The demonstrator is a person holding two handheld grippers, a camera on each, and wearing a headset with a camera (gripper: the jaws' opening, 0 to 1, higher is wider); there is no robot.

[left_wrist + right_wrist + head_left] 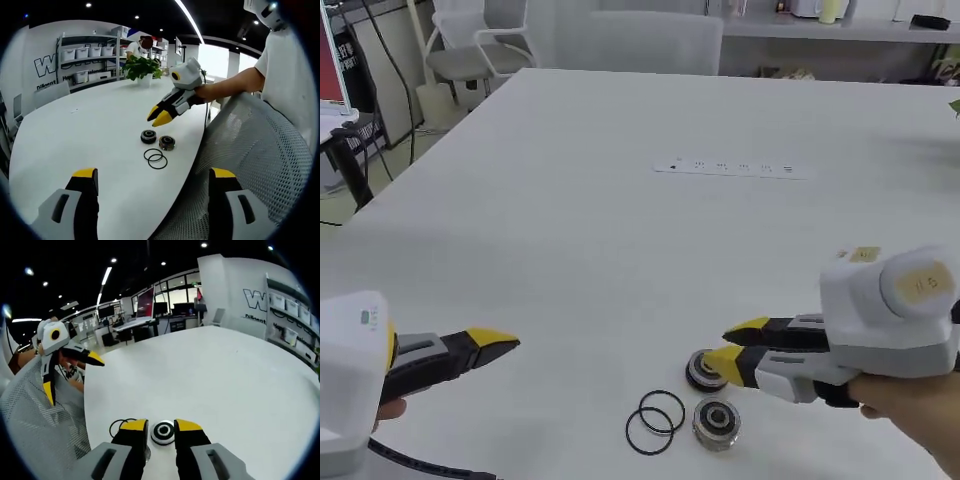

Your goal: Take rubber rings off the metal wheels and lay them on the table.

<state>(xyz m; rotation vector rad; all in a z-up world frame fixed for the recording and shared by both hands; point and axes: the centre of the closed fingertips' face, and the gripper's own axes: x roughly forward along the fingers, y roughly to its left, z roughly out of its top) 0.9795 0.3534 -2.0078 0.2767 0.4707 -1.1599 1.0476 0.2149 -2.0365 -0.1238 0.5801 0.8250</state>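
Observation:
Two small metal wheels lie near the table's front edge: a dark-rimmed one (pixel 703 370) (pixel 148 136) (pixel 163 432) and a shinier one (pixel 716 420) (pixel 167 143). Two loose black rubber rings (pixel 656 420) (pixel 156 158) (pixel 120 427) lie overlapping just left of them. My right gripper (pixel 735 343) (pixel 158 117) (pixel 161 426) hovers just over the dark-rimmed wheel, its jaws a little apart with the wheel showing through the gap. Well to the left, my left gripper (pixel 510 345) (pixel 154 174) (pixel 71 376) is held wide open with nothing between its jaws.
A white power strip (pixel 730 168) lies flat at mid-table. Office chairs (pixel 480 50) stand beyond the far edge. A potted plant (pixel 142 67) sits at the table's far end. A mesh chair back (pixel 250 150) is close beside the person.

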